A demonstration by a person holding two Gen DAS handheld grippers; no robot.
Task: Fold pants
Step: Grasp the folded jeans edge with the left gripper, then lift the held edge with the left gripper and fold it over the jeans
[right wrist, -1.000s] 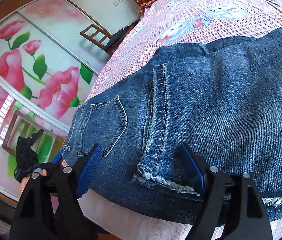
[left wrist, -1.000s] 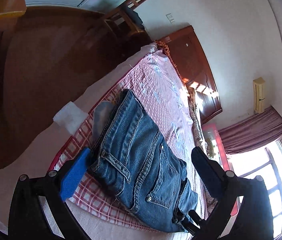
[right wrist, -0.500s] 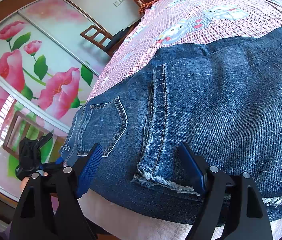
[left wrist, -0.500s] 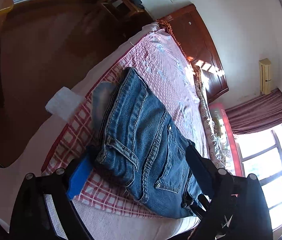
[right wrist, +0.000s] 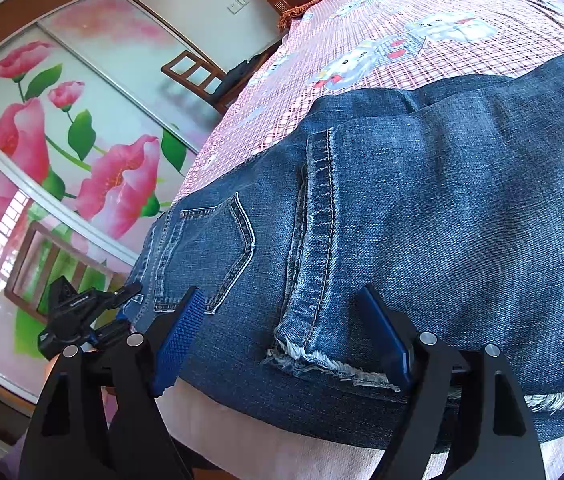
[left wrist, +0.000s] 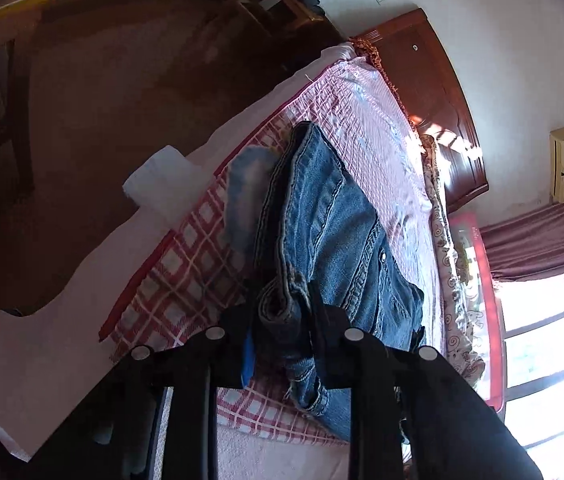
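Blue denim pants [right wrist: 421, 216], faded and frayed at the hem, spread across the near edge of a bed under a pink-and-white checked bedsheet [right wrist: 421, 52]. Already doubled over: frayed hem [right wrist: 321, 360] laid on top of the lower layer near the bed edge, back pocket [right wrist: 218, 252] facing up. At least one further fold judged outstanding, the bundle being long and loose.

Left gripper [left wrist: 282, 344]: jaws closing on a rolled bunch of denim at the waistband end [left wrist: 282, 308], cloth plainly between the pads and lifted slightly off the red-and-white checked blanket [left wrist: 190, 272] beneath.

Right gripper [right wrist: 282, 340]: jaws spread wide, straddling the hem, blue ribbed pads [right wrist: 180, 332] standing clear of the cloth on either side; nothing pinched.

Grip secured at one end only; the other end not yet taken. Next step judged: closing the right jaws on the hem, then carrying both ends over together.

No containers visible in either view; nothing held inside anything.
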